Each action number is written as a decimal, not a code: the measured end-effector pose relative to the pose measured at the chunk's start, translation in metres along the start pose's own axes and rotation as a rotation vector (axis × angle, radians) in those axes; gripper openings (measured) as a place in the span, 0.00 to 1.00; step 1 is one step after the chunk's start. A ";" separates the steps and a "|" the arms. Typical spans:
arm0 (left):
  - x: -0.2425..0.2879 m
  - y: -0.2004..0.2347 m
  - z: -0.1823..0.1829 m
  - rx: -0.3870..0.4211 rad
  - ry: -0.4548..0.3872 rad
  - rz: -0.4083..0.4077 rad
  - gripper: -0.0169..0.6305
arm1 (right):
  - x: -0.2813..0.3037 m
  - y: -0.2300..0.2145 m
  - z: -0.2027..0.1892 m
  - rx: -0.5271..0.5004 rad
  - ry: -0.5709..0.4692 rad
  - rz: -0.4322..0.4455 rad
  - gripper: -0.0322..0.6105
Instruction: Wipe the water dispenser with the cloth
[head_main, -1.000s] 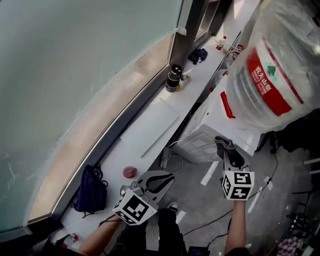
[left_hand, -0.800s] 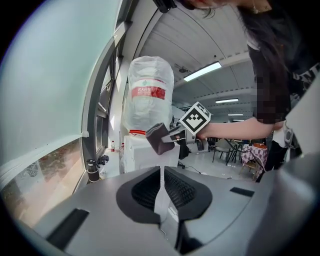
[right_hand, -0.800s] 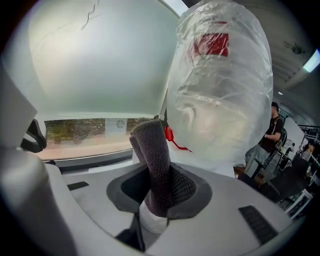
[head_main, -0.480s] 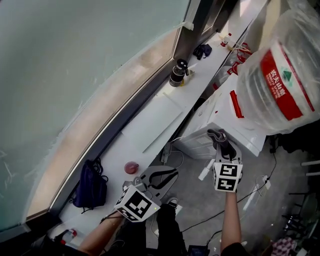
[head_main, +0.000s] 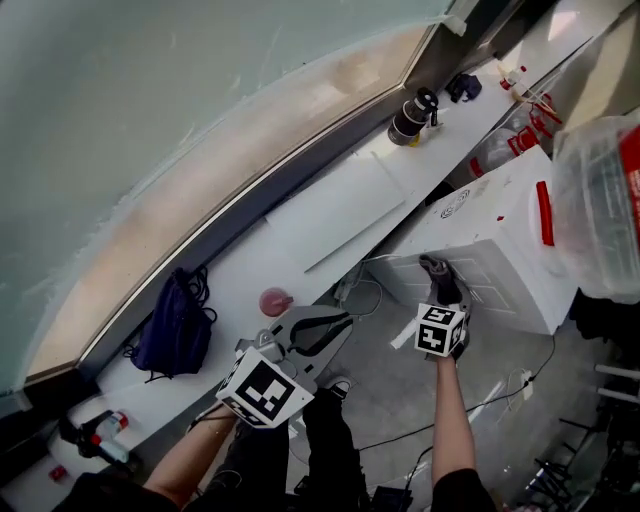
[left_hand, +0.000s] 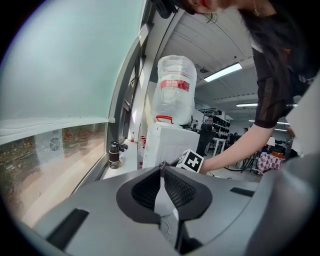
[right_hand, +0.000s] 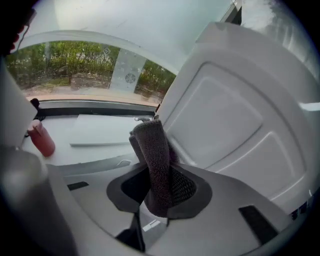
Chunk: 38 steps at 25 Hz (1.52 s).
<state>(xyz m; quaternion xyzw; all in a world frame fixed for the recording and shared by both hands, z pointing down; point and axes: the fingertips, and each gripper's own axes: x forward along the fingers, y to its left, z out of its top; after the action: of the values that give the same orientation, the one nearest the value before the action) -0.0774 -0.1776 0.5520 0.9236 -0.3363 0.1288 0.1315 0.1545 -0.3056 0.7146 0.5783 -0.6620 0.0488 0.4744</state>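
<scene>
1. The water dispenser (head_main: 490, 250) now sits further to the right in the head view than a second ago, and its big bottle (head_main: 610, 210) is half cut off by the frame edge. This looks like the head turning, not the machine moving. The white side panel is now more fully in sight.
2. The long white surface (head_main: 300, 230) under the window fills more of the picture. The things on it look unshifted.
3. The left gripper (head_main: 325, 322) stays low by the person's body, well apart from the dispenser. Its fingers are pressed together on nothing, so it takes no part for now.
4. The right gripper (head_main: 441, 290) has stayed up at the dispenser's side panel throughout. Its fingers pinch the cloth.
5. The cloth (head_main: 438, 270), a dark folded strip standing up out of the fingers, lies against the lower part of that panel, touching it or very nearly. Any slide along the panel is small and hard to tell from the head's own swing. I judge the wiping to be under way, with most of the panel still to cover.
</scene>
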 end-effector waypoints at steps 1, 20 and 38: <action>-0.001 0.003 -0.007 -0.011 0.001 0.017 0.08 | 0.010 0.007 -0.009 0.001 0.018 0.006 0.21; -0.020 -0.004 -0.043 -0.045 0.055 0.087 0.08 | 0.053 0.061 -0.067 0.081 0.154 0.172 0.21; -0.067 -0.057 0.096 0.132 0.006 -0.150 0.08 | -0.267 0.004 0.078 0.425 -0.134 0.314 0.21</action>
<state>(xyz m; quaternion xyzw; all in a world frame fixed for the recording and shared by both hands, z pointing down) -0.0755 -0.1278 0.4320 0.9525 -0.2564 0.1433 0.0807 0.0751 -0.1603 0.4911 0.5569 -0.7484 0.2210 0.2843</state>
